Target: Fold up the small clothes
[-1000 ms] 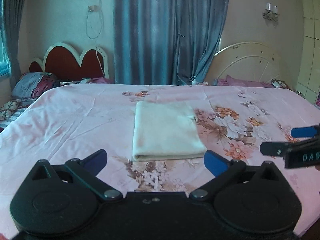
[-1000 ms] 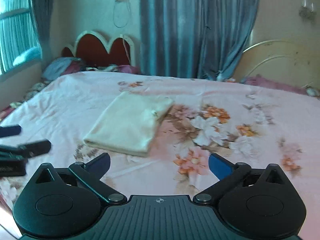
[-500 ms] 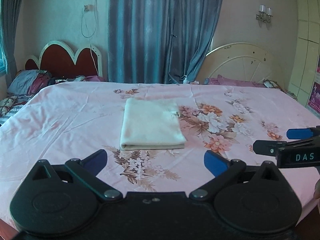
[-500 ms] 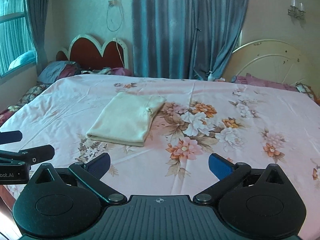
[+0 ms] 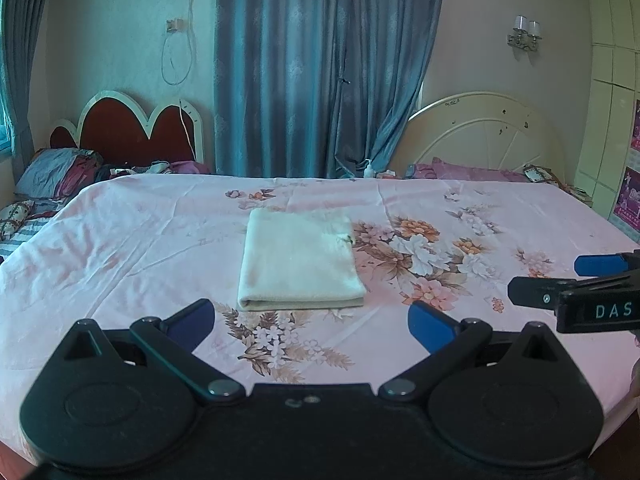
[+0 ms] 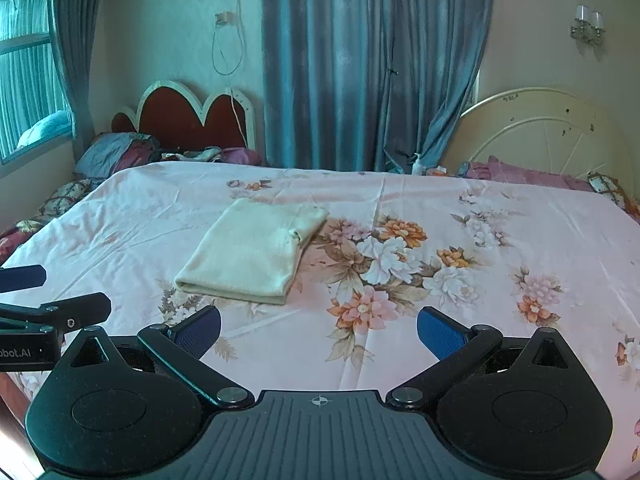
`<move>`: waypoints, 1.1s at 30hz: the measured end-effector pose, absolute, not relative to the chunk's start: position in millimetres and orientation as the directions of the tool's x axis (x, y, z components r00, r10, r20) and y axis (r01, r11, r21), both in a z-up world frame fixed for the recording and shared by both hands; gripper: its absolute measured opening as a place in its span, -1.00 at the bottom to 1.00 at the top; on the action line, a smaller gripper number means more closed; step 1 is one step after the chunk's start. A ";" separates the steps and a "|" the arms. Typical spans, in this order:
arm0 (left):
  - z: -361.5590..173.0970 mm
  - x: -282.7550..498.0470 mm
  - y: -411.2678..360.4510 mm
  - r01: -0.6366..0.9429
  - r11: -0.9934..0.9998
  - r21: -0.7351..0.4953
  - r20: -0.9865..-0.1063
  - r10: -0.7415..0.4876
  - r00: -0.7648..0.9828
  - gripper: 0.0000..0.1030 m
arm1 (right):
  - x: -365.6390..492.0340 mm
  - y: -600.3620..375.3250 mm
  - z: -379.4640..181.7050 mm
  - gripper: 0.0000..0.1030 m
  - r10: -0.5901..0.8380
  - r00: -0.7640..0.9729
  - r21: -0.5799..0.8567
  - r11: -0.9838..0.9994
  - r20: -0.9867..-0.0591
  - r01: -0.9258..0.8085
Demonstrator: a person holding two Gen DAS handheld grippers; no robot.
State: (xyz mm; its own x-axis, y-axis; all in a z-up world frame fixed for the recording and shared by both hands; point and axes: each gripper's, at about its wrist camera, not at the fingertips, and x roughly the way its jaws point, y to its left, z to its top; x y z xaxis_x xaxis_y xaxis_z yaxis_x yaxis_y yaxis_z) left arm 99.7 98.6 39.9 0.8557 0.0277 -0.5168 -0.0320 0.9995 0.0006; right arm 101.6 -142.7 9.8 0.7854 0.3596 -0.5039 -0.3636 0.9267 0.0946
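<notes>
The cloth [image 5: 298, 258] lies folded into a neat rectangle on the bed [image 5: 120, 248], near the middle and somewhat towards the far side. Its long axis runs near to far, with the thick folded edge facing the near side. Both grippers hang above the near edge of the bed, well apart from the cloth and touching nothing.

The left gripper [image 5: 310, 322] has its fingers spread wide and empty, and the cloth sits straight ahead, almost centred between them. The right gripper [image 6: 318, 330] is likewise spread wide and empty, and from it the cloth lies ahead and to the left. So the left is the better lined up, though neither is clearly closer. The fold looks finished; any further move would mean reaching forward to the near edge.
</notes>
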 end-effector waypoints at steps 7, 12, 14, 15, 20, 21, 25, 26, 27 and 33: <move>41.1 101.3 99.1 -0.030 1.000 0.001 -0.513 0.027 0.858 0.99 | 101.9 -143.2 11.6 1.00 0.355 0.789 0.091 0.928 -0.502 -0.360; 41.7 102.0 99.4 -0.030 1.000 0.002 -0.511 0.027 0.859 0.99 | 102.1 -143.6 11.8 1.00 0.356 0.788 0.091 0.928 -0.502 -0.361; 41.4 101.7 99.3 -0.029 1.000 0.001 -0.511 0.026 0.859 0.99 | 102.1 -143.3 11.8 1.00 0.355 0.789 0.091 0.928 -0.501 -0.360; 41.4 101.7 99.3 -0.029 1.000 0.001 -0.511 0.025 0.859 0.99 | 102.0 -143.4 12.7 1.00 0.355 0.790 0.090 0.928 -0.500 -0.361; 41.8 102.3 99.6 -0.026 1.000 0.003 -0.511 0.024 0.859 0.99 | 102.1 -141.7 15.5 1.00 0.352 0.792 0.090 0.930 -0.499 -0.356; 41.7 102.0 99.4 -0.027 1.000 0.003 -0.511 0.025 0.859 0.99 | 102.0 -141.5 15.6 1.00 0.351 0.792 0.089 0.930 -0.499 -0.356; 42.8 103.1 100.1 -0.025 1.000 0.004 -0.511 0.024 0.859 0.99 | 101.2 -141.0 15.8 1.00 0.350 0.793 0.087 0.930 -0.499 -0.356; 42.5 102.9 99.9 -0.024 1.000 0.004 -0.511 0.023 0.859 0.99 | 101.4 -141.4 15.5 1.00 0.352 0.792 0.089 0.930 -0.499 -0.358; 42.6 102.8 99.7 -0.026 1.000 0.004 -0.510 0.024 0.860 0.99 | 101.4 -141.3 15.5 1.00 0.353 0.792 0.089 0.929 -0.499 -0.358; 45.1 106.3 106.1 -0.020 1.000 0.006 -0.506 0.021 0.862 0.99 | 101.4 -140.2 16.3 1.00 0.353 0.793 0.087 0.929 -0.497 -0.360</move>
State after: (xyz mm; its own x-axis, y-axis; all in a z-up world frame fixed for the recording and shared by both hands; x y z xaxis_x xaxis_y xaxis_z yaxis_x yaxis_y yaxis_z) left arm 106.3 106.1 45.1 0.8620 0.0206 -0.5065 -0.0203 0.9998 0.0062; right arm 101.4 -140.2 16.3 0.7925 0.3531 -0.4972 -0.3595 0.9291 0.0867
